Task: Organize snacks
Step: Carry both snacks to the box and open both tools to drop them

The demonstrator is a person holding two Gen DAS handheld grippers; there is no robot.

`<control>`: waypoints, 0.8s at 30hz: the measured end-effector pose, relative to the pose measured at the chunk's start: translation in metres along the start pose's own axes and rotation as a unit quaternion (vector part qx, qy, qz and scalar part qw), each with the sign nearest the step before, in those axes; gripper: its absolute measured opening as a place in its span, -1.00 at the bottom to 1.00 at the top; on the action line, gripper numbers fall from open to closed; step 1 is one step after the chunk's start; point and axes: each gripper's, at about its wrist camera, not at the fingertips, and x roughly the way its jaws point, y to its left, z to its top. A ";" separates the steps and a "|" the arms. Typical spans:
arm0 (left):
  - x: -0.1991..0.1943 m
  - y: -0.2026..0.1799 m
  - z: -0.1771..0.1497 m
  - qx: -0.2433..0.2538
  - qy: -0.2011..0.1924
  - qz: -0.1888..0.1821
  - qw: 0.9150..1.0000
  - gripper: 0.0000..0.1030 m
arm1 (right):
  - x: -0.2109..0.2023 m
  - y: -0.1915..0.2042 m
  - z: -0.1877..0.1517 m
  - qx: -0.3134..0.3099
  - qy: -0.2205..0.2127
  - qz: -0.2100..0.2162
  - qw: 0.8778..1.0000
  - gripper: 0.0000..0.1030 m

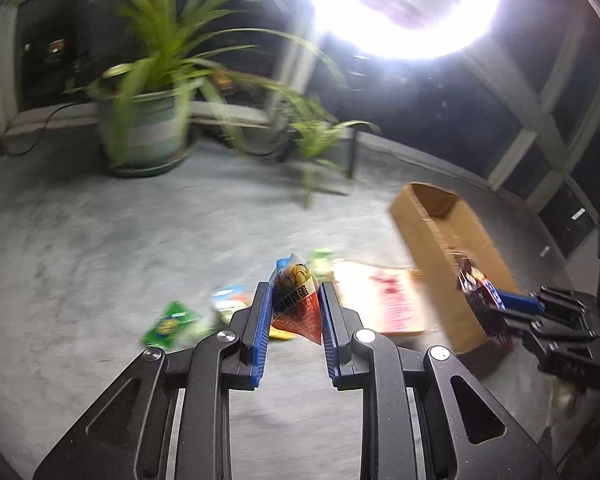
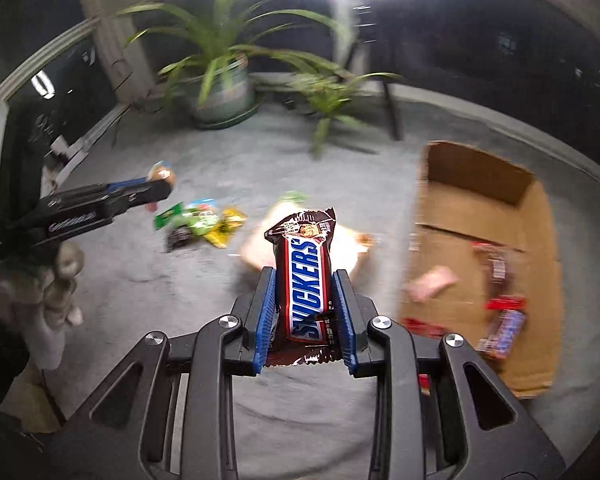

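Between the blue fingers of the left gripper, in the left wrist view, sits a small pouch, clamped with its point upward at 12 o'clock and lifted clear of the grey floor. Loose snacks lie on the floor at 9 o'clock of it. The box stands open at 2 o'clock, its long axis running from 12 toward 5. The right gripper shows at 3 o'clock, gripping a dark bar, just beside the box's near wall.

From the right wrist view, the right gripper is clamped across a Snickers bar, whose long axis runs along the fingers toward 12 o'clock. The box lies at 2 to 3 o'clock, already holding several bars. Loose snacks stay at 10 o'clock on the floor. The left gripper and a gloved hand sit at 9 o'clock, well apart from the box.

My judgement: the right hand is nearer the box, so its bar likely drops first, swinging toward 2 o'clock; the left must cross farther.
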 end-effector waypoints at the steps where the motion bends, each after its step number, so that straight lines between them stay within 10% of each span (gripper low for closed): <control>1: 0.001 -0.009 0.000 0.005 -0.001 -0.005 1.000 -0.58 | -0.003 -0.009 -0.002 0.004 -0.002 -0.005 1.000 -0.43; 24: 0.073 -0.195 0.011 0.096 0.035 -0.097 0.990 -0.56 | -0.015 -0.137 -0.037 0.095 -0.003 -0.063 0.994 -0.33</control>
